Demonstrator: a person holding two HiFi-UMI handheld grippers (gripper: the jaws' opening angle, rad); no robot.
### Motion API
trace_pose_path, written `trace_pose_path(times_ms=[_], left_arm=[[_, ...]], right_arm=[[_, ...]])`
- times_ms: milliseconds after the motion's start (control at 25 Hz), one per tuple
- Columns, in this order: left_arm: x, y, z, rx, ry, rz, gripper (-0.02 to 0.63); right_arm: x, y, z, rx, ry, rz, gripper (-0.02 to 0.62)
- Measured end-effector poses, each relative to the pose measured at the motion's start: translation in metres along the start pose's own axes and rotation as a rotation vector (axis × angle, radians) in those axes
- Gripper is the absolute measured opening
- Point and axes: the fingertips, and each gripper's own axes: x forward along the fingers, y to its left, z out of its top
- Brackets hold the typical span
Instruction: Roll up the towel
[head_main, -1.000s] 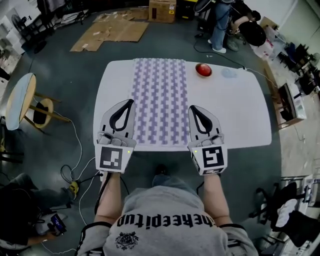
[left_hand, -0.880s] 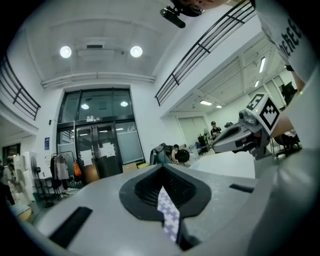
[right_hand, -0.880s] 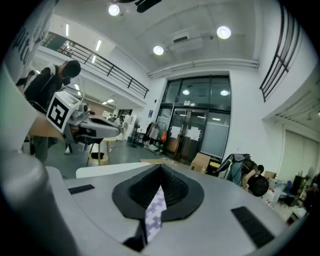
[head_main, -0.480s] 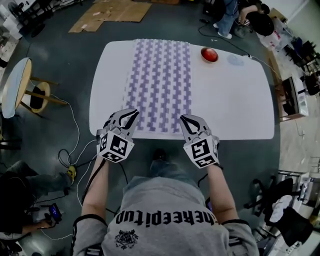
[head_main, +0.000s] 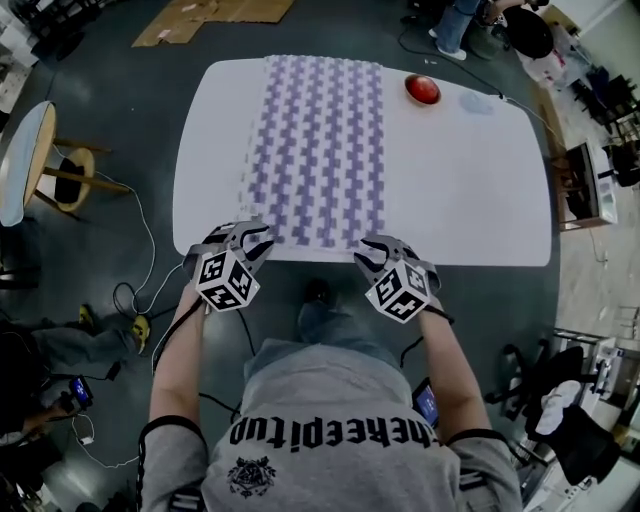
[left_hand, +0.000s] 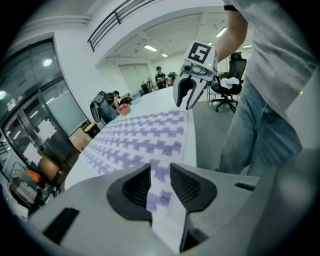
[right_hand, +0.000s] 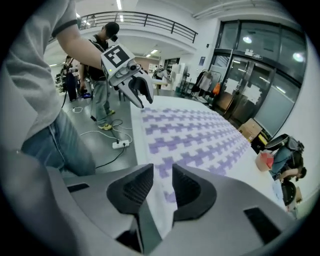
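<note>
Towel (head_main: 318, 150), white with a purple stepped pattern, lies flat and unrolled on a white tabletop (head_main: 470, 190), running lengthwise from the far edge to the near one, a little left of the middle. At its near hem a person in a grey shirt and jeans stands against the tabletop with a pair of tongs in each hand. The left tongs (head_main: 255, 236) are at the towel's near left corner, the right tongs (head_main: 368, 250) at its near right corner, both pointing steeply down. Each pair has just been opening and stands narrowly apart; the left gripper view and the right gripper view each show the towel's hem in the gap between the ribbed pads, which do not press on the cloth. Farther off, a red round object (head_main: 422, 89) sits on the tabletop near the far edge, just right of the towel and apart from it. On the grey floor lie cables (head_main: 135, 300) at the left and flattened cardboard (head_main: 200, 14) beyond the tabletop, with a small round table (head_main: 22, 165) at the left.
</note>
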Motion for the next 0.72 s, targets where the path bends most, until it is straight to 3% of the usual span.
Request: trace_pose_path(times_ms=[160, 480, 560, 600, 720], left_arm=[[0.009, -0.009, -0.023, -0.046, 0.055, -0.036, 0.104], [0.03, -0.014, -0.039, -0.074, 0.148, -0.042, 0.112], [0.03, -0.008, -0.045, -0.082, 0.156, -0.021, 0.112], [0.031, -0.005, -0.047, -0.084, 0.162, -0.013, 0.111], [0.033, -0.003, -0.05, -0.063, 0.186, -0.012, 0.052]], right_arm=[[0.015, 0.005, -0.024, -0.025, 0.082, 0.058, 0.104], [0.028, -0.006, -0.055, -0.068, 0.176, 0.066, 0.103], [0.032, -0.003, -0.051, -0.075, 0.179, 0.069, 0.082], [0.033, -0.002, -0.05, -0.077, 0.175, 0.066, 0.04], [0.034, -0.001, -0.046, -0.085, 0.167, 0.061, 0.02]])
